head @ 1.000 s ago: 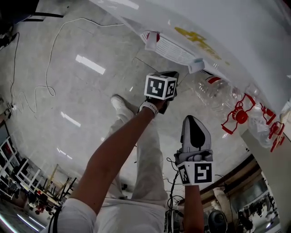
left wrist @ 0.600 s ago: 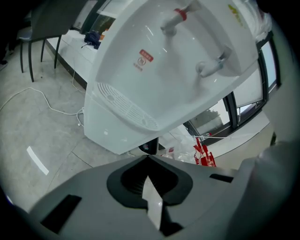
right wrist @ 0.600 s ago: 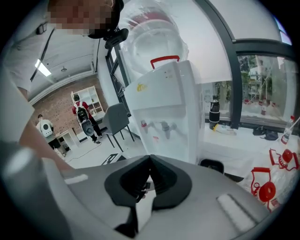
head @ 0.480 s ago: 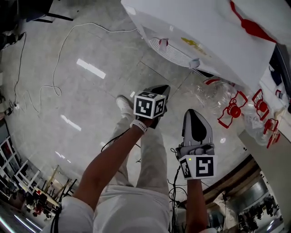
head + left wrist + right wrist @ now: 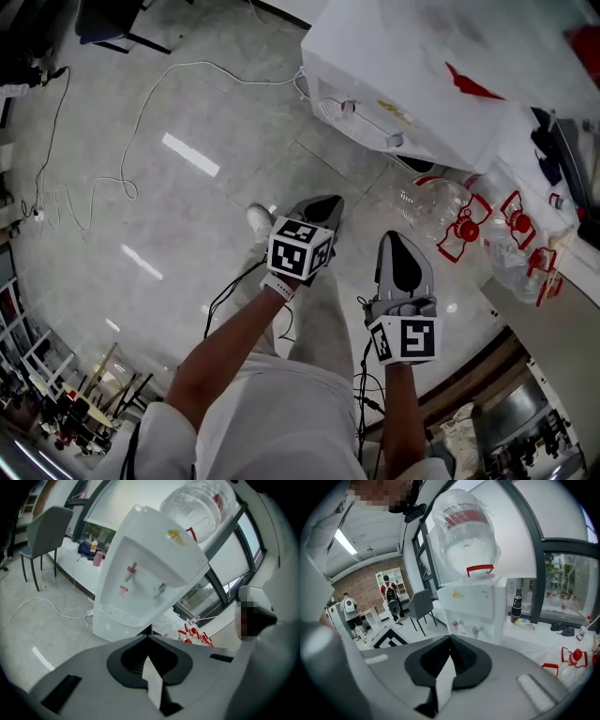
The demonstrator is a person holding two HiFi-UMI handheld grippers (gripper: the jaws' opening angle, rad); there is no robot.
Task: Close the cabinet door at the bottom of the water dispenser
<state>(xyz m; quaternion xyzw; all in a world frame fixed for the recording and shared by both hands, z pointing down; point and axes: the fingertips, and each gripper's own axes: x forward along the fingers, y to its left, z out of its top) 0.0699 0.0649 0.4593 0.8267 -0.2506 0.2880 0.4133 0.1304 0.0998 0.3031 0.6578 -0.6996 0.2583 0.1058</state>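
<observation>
Standing on the glossy grey floor (image 5: 187, 206), the white water dispenser (image 5: 394, 66) fills the upper right of the head view, well apart from both grippers. A big clear bottle (image 5: 201, 503) sits on its top. Its lower front lies behind the jaws in the left gripper view, so the cabinet door cannot be made out. Empty bottles with red handles (image 5: 469, 220) lie just beside its base. The left gripper (image 5: 326, 202) and right gripper (image 5: 397, 239) point toward it side by side, each with jaws clenched on nothing. A white cable (image 5: 174, 66) trails across the floor.
</observation>
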